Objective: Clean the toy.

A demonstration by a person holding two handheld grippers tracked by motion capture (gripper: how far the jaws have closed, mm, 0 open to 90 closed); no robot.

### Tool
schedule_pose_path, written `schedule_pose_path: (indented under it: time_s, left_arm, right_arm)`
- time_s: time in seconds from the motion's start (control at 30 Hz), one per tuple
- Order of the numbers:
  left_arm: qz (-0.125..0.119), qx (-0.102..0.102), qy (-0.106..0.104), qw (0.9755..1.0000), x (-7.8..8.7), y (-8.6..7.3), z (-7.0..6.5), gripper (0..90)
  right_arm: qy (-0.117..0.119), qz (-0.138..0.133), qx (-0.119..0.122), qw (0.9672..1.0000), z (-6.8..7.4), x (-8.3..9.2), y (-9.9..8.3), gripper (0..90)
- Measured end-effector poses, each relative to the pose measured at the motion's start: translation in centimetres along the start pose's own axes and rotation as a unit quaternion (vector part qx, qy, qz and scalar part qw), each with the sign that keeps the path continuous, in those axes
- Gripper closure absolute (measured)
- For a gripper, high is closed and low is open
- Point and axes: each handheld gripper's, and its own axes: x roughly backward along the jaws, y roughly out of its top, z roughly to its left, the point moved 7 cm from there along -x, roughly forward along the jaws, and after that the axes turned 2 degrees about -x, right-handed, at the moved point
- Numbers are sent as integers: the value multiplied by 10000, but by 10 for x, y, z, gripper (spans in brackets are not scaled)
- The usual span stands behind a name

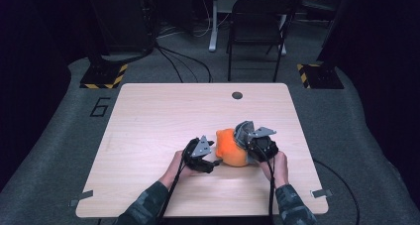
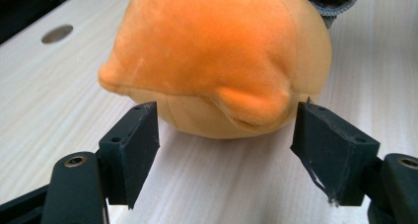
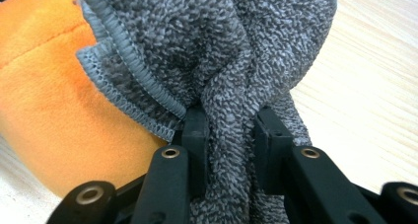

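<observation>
Lying on the pale wooden table (image 1: 148, 116) in the high view, the round orange plush toy (image 1: 230, 148) sits between the left gripper (image 1: 214, 161) and the right gripper (image 1: 242, 136). In the left gripper view, the open jaws stand apart, the toy (image 2: 217, 61) just ahead, untouched. In the right gripper view, the jaws pinch a grey terry cloth (image 3: 222, 61) beside the toy (image 3: 49, 125).

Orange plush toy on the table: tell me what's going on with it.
A person at the table works with tongs in each hand. The right tongs are shut on a bunched grey cloth, held against the orange plush toy, which rests on the tabletop. The left tongs stand open just in front of the toy, one jaw at each side, not gripping it.
</observation>
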Motion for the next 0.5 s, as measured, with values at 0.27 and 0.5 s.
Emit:
schedule_pose_path:
  time_s: [0.27, 0.5]
  left_arm:
    - [-13, -432, 178, 9989, -11, 3, -9, 296]
    - [-26, -408, 328, 9986, -14, 1, -11, 538]
  right_arm:
    - [14, -14, -24, 10000, 0, -1, 0, 710]
    - [89, -89, -73, 9999, 0, -2, 1, 709]
